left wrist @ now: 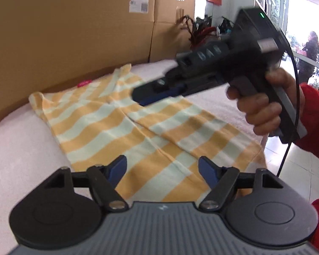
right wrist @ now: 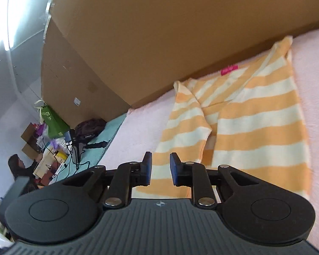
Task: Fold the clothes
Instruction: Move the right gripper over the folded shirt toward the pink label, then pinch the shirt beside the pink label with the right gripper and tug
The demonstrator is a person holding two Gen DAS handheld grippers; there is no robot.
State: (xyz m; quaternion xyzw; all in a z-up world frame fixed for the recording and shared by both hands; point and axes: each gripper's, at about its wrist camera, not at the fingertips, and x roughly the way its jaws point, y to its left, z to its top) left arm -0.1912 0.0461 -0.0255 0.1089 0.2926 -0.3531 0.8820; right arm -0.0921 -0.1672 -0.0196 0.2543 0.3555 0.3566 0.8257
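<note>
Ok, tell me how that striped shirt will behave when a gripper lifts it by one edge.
The striped shirt already lies in soft folds and creases, so it will likely drape and sag, not hold shape. It looks thin, so probably light. The fuzzy pink cover beneath may drag on it slightly.

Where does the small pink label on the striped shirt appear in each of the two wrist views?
Left wrist view: the pink label sits left of centre, upper half, at the shirt's far edge.
Right wrist view: the pink label sits right of centre, upper half.
Shared landmark: the cardboard box just behind the striped shirt.
</note>
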